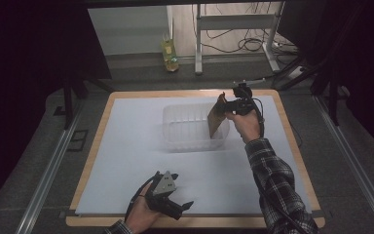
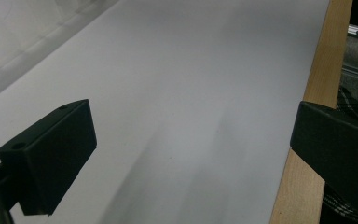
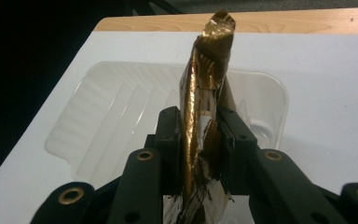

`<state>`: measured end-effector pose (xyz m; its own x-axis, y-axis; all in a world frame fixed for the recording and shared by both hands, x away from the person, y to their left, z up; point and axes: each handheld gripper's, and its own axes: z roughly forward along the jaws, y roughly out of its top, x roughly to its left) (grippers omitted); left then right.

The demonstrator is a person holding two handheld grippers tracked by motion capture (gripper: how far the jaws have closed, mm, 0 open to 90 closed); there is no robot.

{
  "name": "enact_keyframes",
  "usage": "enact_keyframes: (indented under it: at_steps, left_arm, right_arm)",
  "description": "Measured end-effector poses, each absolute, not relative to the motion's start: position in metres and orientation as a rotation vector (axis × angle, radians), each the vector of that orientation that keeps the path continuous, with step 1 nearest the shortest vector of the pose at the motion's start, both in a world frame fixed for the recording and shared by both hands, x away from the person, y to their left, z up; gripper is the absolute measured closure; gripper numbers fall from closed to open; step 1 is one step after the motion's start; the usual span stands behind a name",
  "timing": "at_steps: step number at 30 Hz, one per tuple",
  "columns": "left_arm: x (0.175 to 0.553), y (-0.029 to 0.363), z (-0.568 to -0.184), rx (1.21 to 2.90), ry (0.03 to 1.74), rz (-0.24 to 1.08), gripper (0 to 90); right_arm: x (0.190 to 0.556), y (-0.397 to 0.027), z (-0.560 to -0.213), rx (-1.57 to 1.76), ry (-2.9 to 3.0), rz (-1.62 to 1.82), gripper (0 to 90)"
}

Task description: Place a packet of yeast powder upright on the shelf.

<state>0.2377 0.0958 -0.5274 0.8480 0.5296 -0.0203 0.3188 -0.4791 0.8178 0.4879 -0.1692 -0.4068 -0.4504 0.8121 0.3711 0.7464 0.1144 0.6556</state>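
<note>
right gripper (image 3: 200, 140): pinching a crinkled gold foil packet (image 3: 205, 84) over the clear ribbed plastic tray (image 1: 185, 131) | left gripper (image 1: 182, 204): jaws spread (nothing between), resting low on the white sheet (image 2: 191, 70)

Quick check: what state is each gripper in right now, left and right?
Left gripper: open, nothing between its jaws, above the white sheet.
Right gripper: shut on the gold foil packet, over the clear plastic tray.

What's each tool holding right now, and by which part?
Right tool is shut on a gold foil packet, clamped low on its flat body, above the clear plastic tray. Left tool stands open over the white sheet, holding nothing.
</note>
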Motion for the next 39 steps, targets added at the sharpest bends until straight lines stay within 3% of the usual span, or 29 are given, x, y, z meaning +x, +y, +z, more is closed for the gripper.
enact_keyframes:
  at_steps: [18, 22, 32, 39]
  left_arm:
    - [0.237, 0.094, -0.528, 2.111, 0.617, 0.289, 0.2]
    - [0.237, 0.096, -0.527, 2.104, 0.619, 0.297, 0.2]
    - [0.238, 0.1, -0.525, 2.097, 0.628, 0.304, 0.1]
    - [0.237, 0.101, -0.525, 2.089, 0.631, 0.298, 0.1]
  right_arm:
    - [0.494, -0.167, -0.419, 1.626, 2.261, 1.296, 68.9]
    - [0.493, -0.167, -0.421, 1.627, 2.275, 1.284, 64.0]
    - [0.489, -0.169, -0.417, 1.556, 2.301, 1.304, 42.3]
    - [0.485, -0.17, -0.416, 1.483, 2.347, 1.306, 34.0]
